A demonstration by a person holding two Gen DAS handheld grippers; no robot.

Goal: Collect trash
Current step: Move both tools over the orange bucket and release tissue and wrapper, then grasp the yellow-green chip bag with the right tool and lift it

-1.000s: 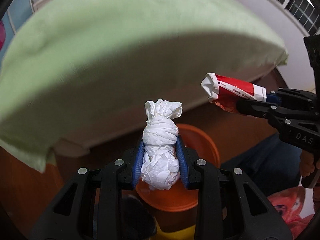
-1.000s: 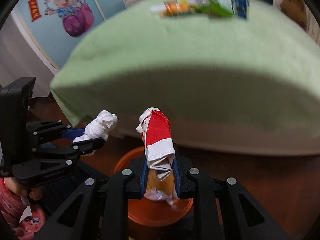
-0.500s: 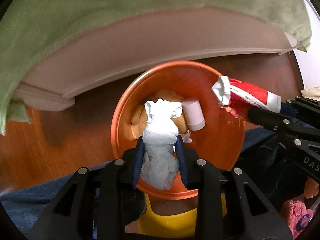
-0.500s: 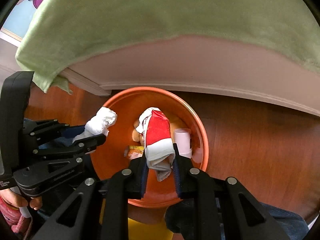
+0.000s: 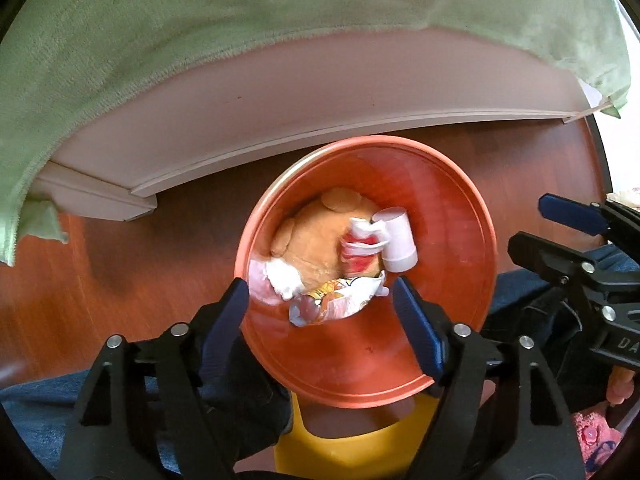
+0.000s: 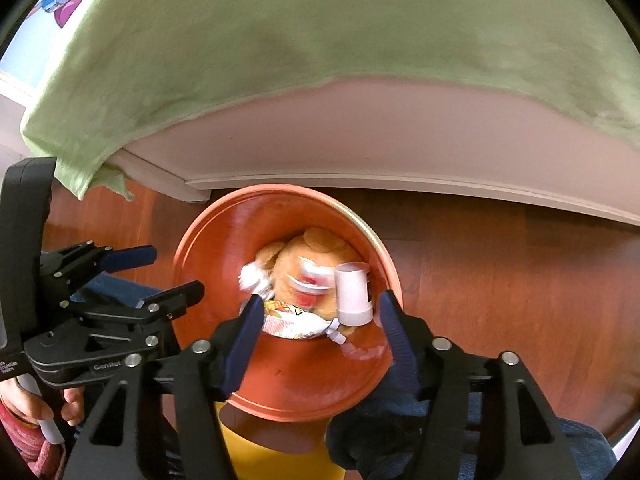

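Observation:
I look almost straight down into a round orange bin (image 5: 440, 208) (image 6: 224, 248). My left gripper (image 5: 320, 292) (image 6: 176, 272) hangs over it, its jaws opening with nothing between the pads. The white tissue wad (image 5: 280, 280) (image 6: 252, 280) is a blur inside the bin below. My right gripper (image 6: 320, 302) (image 5: 532, 224) is likewise opening and holds nothing. The red-and-white wrapper (image 5: 358, 248) (image 6: 308, 284) is blurred down in the bin. A white cup (image 5: 396, 240) (image 6: 352, 296), a printed snack packet (image 5: 344, 300) (image 6: 296, 324) and a tan lump (image 5: 316, 236) also lie in there.
A green cloth (image 5: 200, 32) (image 6: 320, 40) hangs over a pale ledge (image 5: 320, 92) just beyond the bin. Reddish wooden floor (image 5: 140, 248) surrounds it. Something yellow (image 5: 348, 440) sits under the bin's near edge. A person's jeans and a hand (image 6: 44, 404) are close by.
Both grippers sank over the bin and their jaws opened. The tissue wad left the left gripper and the red-and-white wrapper left the right; both now show inside the bin.

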